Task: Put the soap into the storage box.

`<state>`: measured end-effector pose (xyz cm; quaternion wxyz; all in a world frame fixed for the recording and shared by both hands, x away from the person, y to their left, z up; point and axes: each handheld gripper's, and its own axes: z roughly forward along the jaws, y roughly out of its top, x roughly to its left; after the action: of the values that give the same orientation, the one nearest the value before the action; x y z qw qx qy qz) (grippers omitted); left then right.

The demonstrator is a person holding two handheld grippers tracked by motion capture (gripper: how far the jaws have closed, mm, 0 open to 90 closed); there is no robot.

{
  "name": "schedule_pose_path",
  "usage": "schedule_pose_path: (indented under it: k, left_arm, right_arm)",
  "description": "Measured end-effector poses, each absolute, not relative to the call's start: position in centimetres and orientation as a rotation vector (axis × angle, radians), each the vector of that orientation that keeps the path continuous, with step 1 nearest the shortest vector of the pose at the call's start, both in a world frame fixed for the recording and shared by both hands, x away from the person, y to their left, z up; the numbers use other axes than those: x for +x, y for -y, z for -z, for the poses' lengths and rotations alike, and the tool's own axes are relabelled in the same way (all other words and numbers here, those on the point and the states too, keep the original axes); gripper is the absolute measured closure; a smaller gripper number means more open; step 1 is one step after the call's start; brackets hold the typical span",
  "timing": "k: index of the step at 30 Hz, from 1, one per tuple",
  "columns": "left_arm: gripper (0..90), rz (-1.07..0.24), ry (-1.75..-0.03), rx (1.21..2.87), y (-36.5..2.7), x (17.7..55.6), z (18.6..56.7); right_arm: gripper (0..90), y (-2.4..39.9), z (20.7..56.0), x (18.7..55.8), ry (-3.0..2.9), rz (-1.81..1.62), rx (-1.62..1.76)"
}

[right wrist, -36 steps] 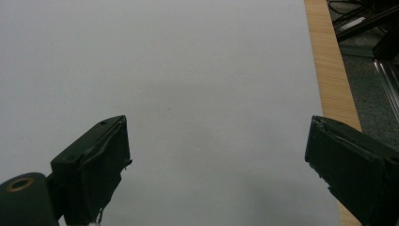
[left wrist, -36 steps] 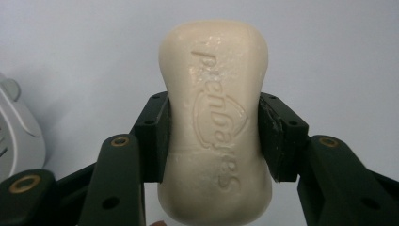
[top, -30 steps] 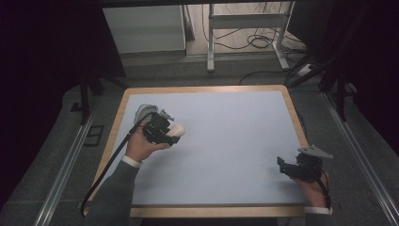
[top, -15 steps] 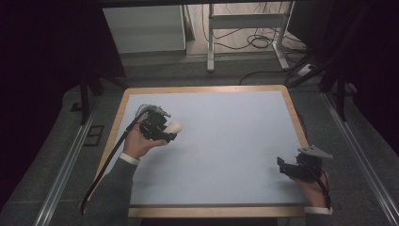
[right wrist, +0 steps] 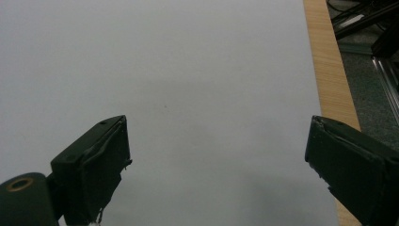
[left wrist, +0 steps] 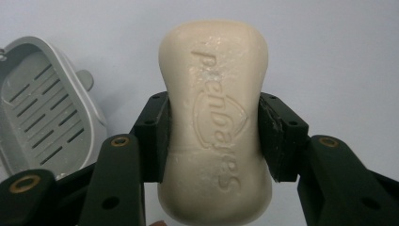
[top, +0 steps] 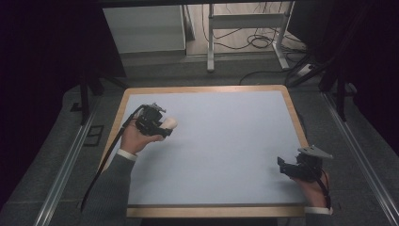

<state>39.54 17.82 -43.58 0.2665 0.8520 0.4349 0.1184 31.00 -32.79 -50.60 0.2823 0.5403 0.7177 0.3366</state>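
Cream soap bar (left wrist: 215,127), grey slotted soap dish (left wrist: 44,110), pale blue table (top: 226,141), black jaws

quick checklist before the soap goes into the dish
1. Grip on soap: ok. The left hand-held gripper is shut on its narrow waist, a pad on each side.
2. Soap seated straight: ok. It runs lengthwise between the jaws, stamped side up.
3. Dish ready: ok. It sits open beside the soap, and the slotted floor that shows is bare.
4. Soap lined up over dish: not ok. The dish lies off to the side in the left gripper view.
5. Right hand-held gripper out of the way: ok. It is open with nothing between its jaws, near the table's right edge.
6. Clearance under soap: cannot tell.
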Motion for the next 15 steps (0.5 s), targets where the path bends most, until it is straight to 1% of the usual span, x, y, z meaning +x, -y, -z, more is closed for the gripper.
schedule_pose_path:
  k: [15]
  left_arm:
    - [49.6, -0.314, -1.237, 2.273, -19.4, 40.9, 43.5]
  right_arm:
    - [6.9, 32.9, 50.7, 31.0, -1.926, -0.898, 1.448]
